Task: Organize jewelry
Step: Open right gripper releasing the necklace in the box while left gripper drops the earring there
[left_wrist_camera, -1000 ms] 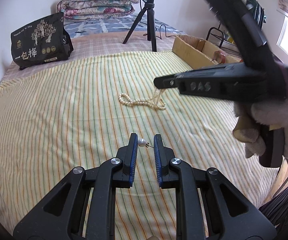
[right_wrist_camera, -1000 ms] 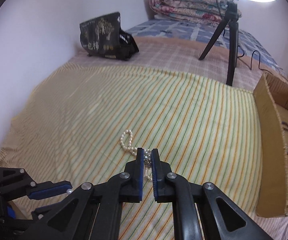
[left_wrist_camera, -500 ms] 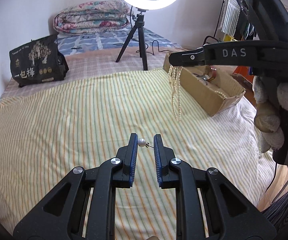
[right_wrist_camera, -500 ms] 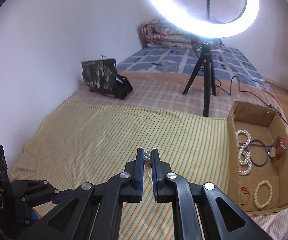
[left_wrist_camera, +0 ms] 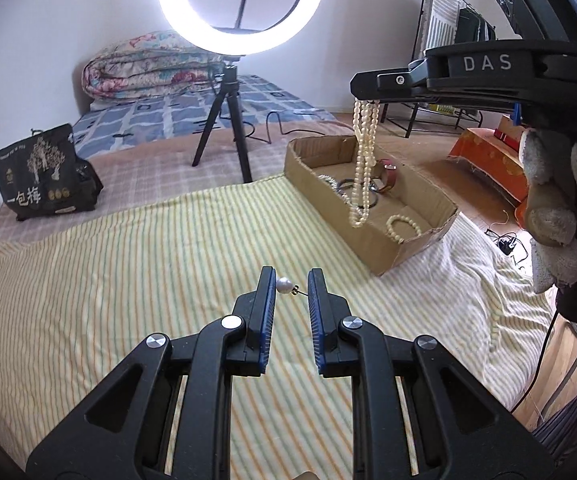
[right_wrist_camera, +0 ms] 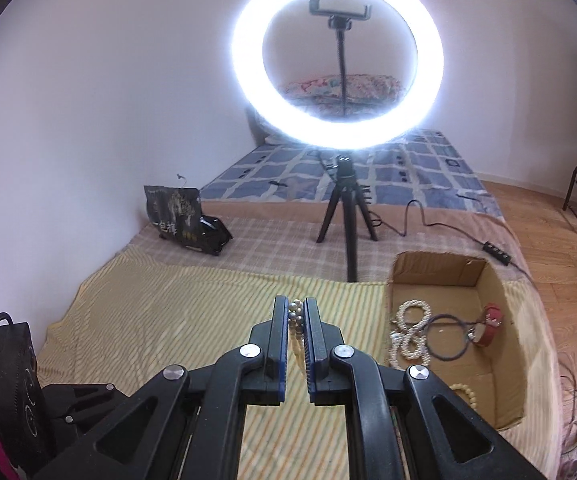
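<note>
My right gripper (right_wrist_camera: 297, 314) is shut on a pearl necklace (left_wrist_camera: 362, 168). In the left wrist view the necklace hangs in long loops from that gripper's tip (left_wrist_camera: 364, 98) above the cardboard box (left_wrist_camera: 404, 250). The box holds pearl bracelets (right_wrist_camera: 410, 332), a dark cord loop (right_wrist_camera: 448, 338) and a red piece (right_wrist_camera: 490, 322). My left gripper (left_wrist_camera: 291, 285) holds a single pearl earring (left_wrist_camera: 284, 285) between its fingers, lifted above the striped sheet (left_wrist_camera: 128, 280).
A ring light on a tripod (left_wrist_camera: 232, 120) stands behind the box, its cable trailing right. A black bag (left_wrist_camera: 44, 174) sits at the far left by the wall. A folded quilt (left_wrist_camera: 148, 66) lies at the back. Wooden floor lies to the right.
My right gripper lifted the pearl necklace off the striped sheet and carried it right, over the cardboard box. My left gripper rose with the earring still between its fingers.
</note>
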`<act>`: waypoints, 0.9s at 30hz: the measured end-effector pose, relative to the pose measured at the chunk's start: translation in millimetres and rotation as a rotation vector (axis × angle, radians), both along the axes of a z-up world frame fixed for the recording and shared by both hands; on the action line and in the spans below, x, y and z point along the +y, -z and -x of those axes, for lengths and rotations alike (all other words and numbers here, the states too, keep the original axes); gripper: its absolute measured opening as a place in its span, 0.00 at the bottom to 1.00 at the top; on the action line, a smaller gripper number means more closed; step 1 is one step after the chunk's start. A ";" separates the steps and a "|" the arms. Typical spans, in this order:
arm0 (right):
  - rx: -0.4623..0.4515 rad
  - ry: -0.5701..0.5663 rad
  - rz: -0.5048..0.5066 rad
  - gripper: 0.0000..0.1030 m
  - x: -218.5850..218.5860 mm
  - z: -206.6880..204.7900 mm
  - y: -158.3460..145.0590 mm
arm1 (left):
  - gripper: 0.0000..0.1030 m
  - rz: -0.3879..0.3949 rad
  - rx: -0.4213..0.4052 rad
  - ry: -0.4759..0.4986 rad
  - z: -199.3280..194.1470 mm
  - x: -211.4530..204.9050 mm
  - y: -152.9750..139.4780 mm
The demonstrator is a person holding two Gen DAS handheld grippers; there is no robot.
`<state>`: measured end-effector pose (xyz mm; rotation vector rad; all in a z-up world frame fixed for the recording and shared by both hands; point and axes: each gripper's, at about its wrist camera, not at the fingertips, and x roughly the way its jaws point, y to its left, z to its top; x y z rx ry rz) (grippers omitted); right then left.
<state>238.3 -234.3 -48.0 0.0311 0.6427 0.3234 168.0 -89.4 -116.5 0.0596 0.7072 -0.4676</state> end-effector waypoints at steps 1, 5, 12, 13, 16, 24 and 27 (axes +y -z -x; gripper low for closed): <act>-0.004 0.007 0.009 0.04 -5.1 0.2 -1.5 | 0.15 -0.002 -0.003 0.006 -1.3 -5.1 -0.9; -0.007 0.044 0.010 0.04 -31.1 -2.4 -4.2 | 0.15 0.008 0.005 0.021 -7.5 -20.3 -1.9; -0.009 0.104 0.017 0.04 -69.3 -11.1 -9.1 | 0.15 0.014 0.005 0.047 -18.8 -56.5 -6.6; -0.008 0.111 0.018 0.04 -73.4 -12.2 -8.6 | 0.15 0.016 0.005 0.048 -20.9 -59.3 -6.5; 0.003 0.132 0.022 0.04 -86.0 -20.1 -4.9 | 0.15 0.018 0.006 0.049 -28.3 -74.7 -6.8; 0.025 0.173 0.030 0.04 -111.4 -33.7 4.5 | 0.15 0.024 -0.013 0.042 -46.7 -106.5 -8.6; 0.035 0.182 0.028 0.04 -117.9 -38.7 8.5 | 0.15 0.031 -0.011 0.045 -52.1 -115.8 -8.7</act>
